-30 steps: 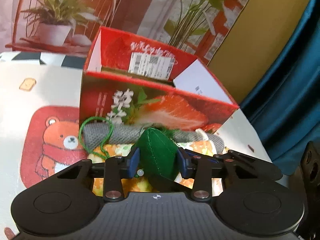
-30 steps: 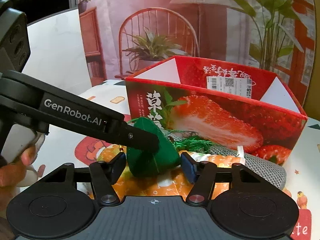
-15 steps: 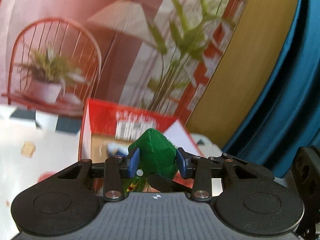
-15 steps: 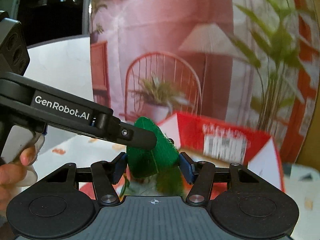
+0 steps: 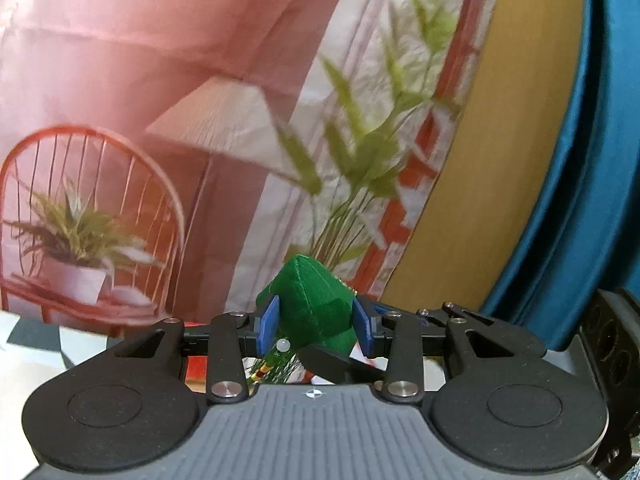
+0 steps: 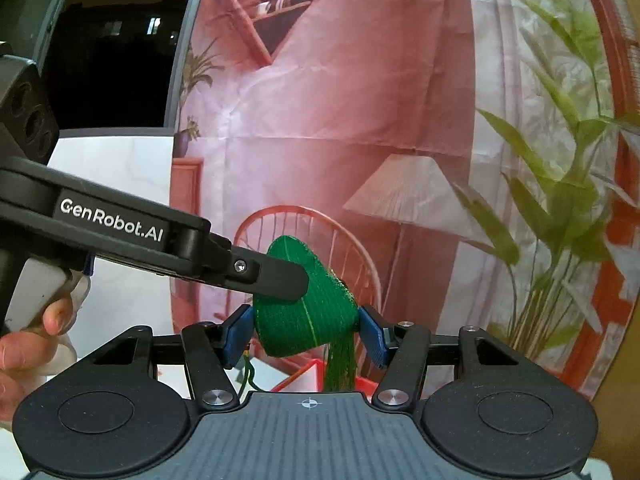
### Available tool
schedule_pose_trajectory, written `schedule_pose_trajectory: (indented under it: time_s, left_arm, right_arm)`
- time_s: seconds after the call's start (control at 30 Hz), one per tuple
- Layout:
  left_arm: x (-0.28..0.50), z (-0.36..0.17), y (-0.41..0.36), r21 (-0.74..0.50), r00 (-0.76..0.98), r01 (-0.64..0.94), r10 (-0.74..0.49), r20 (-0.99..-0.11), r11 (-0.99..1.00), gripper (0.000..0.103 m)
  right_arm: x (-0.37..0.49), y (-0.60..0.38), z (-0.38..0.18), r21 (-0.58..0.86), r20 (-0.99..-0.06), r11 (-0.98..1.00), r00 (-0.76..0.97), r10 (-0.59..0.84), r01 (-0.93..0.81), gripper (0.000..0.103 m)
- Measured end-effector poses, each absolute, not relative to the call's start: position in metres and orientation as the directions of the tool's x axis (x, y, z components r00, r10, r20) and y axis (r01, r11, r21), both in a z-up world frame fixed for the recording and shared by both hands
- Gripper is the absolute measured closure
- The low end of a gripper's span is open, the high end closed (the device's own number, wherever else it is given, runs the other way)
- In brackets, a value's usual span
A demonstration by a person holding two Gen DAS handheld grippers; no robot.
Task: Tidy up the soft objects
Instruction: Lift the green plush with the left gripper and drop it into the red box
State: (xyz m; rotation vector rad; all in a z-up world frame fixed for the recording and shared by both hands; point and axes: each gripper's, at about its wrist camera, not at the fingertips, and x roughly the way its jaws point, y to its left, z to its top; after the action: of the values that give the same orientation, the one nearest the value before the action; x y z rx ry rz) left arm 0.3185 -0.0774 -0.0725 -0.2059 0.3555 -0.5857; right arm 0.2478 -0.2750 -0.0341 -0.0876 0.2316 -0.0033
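Observation:
A green knitted pyramid sachet (image 5: 310, 304) with a green tassel (image 6: 340, 364) hangs in the air, gripped from two sides. In the left wrist view my left gripper (image 5: 315, 326) is shut on it, blue pads against its flanks. One finger (image 5: 332, 362) of the right gripper crosses below it. In the right wrist view my right gripper (image 6: 306, 338) is likewise shut on the sachet (image 6: 304, 320), and a left finger (image 6: 276, 276) presses its upper left. The red strawberry box (image 6: 316, 374) shows only as a corner below the sachet.
A printed backdrop (image 5: 200, 120) with a chair, lamp and plants fills the background. A teal curtain (image 5: 580, 160) hangs at the right. A person's hand (image 6: 24, 348) holds the left gripper's handle. A strip of the table cloth (image 5: 32, 344) shows low on the left.
Both grippers have risen together with the green sachet still held. The strawberry box, the grey cloth and the table have dropped almost out of both views.

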Motion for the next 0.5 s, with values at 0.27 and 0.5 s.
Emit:
schedule_pose_trajectory:
  time_s: [0.27,0.5]
  left_arm:
    - [0.351,-0.132,-0.074,-0.320,0.733,0.430,-0.534,-0.421,0.844,0.061]
    - [0.365,-0.159,-0.074,-0.315,0.701,0.402,-0.510,-0.498,0.860,0.060]
  right_arm:
    - [0.282,-0.287,-0.089,-0.007,-0.364,1.000,0.931,0.020,-0.024,0.049]
    - [0.291,-0.285,-0.130,0.042,-0.460,0.999,0.888,0.025,-0.007,0.049]
